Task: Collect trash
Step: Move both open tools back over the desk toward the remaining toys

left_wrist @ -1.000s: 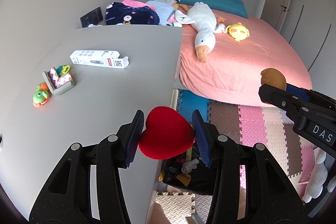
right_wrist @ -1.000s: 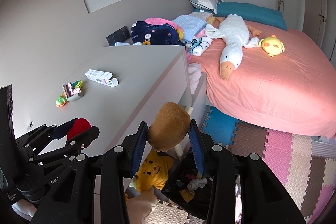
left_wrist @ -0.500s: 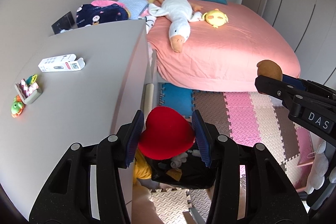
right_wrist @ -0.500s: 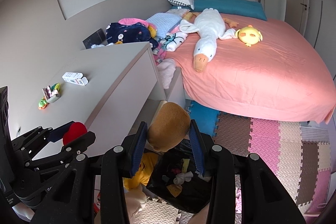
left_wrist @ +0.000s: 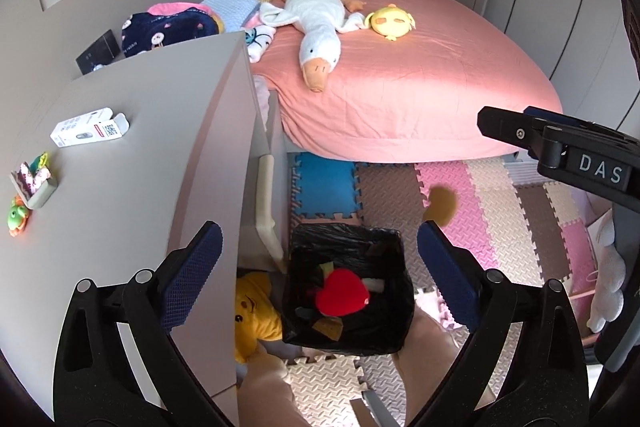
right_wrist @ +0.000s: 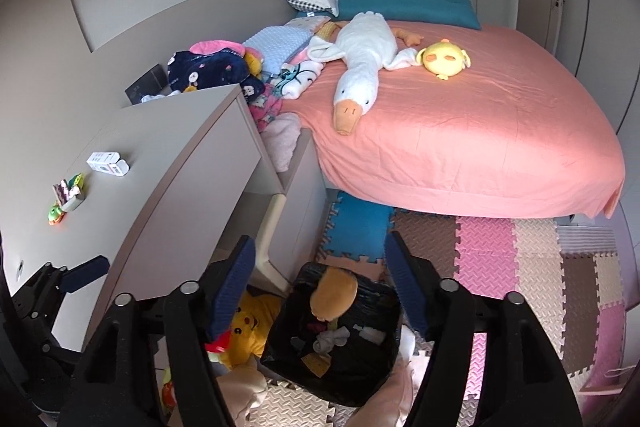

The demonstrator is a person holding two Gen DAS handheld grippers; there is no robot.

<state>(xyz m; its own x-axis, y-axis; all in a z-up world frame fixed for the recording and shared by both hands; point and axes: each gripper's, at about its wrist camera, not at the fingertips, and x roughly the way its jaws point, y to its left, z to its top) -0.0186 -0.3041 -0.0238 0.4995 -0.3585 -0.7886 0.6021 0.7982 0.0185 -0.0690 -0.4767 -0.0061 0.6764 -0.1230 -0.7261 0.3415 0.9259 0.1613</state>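
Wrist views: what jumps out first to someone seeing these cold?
The coral-pink bed with a long white goose plush sprawled on it fills the upper half. Below, a black-lined bin sits on the foam mats by the grey dresser, with a red heart in it and a brown plush at its rim. Both the left hand-held gripper and right hand-held gripper hang above it, jaws opening, nothing between them.

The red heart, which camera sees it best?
The left wrist view: the red heart shows whole inside the black bin, between the opening tongs. The right wrist view shows only a red sliver of it beside a finger.
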